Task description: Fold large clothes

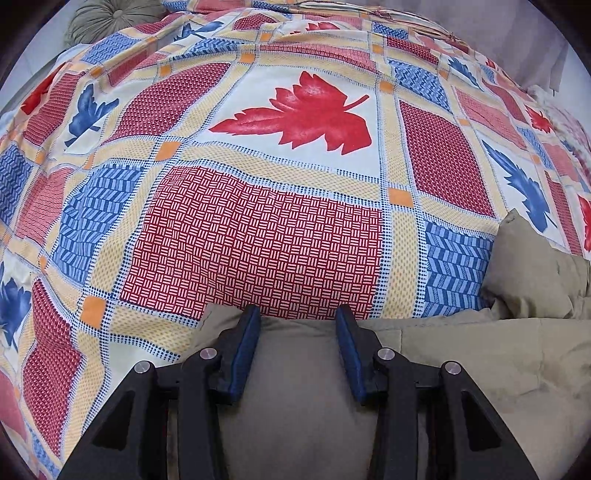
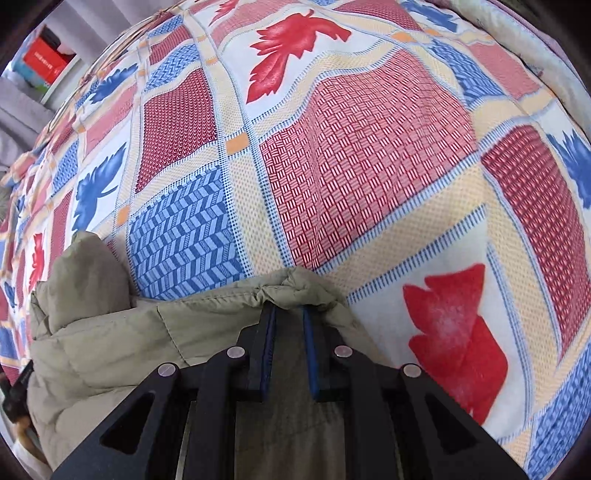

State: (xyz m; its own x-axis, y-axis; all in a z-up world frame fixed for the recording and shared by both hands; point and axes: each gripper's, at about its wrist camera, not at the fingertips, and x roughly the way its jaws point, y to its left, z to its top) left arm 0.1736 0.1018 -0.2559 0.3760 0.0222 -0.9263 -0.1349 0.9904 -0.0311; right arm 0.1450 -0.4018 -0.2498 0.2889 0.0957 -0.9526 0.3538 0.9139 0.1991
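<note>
While my left gripper sits at the bottom center of its view with its 2 blue-padded fingers spread wide, the olive padded jacket lies flat beneath and between them, its edge just past the fingertips. That jacket runs off toward the lower right of the frame, where a puffy fold rises at the right edge. My right gripper, bottom center of its own view, has its fingers drawn close and pinching a bunched ridge of the jacket at the garment's edge; the rest of the fabric spreads to the lower left, with a raised lump at the left. Under everything lies a patchwork bedspread of red and blue squares and leaf prints, filling nearly both views. A round green cushion rests at the upper left of the left view, and a red box shows on a shelf at the upper left of the right view.
</note>
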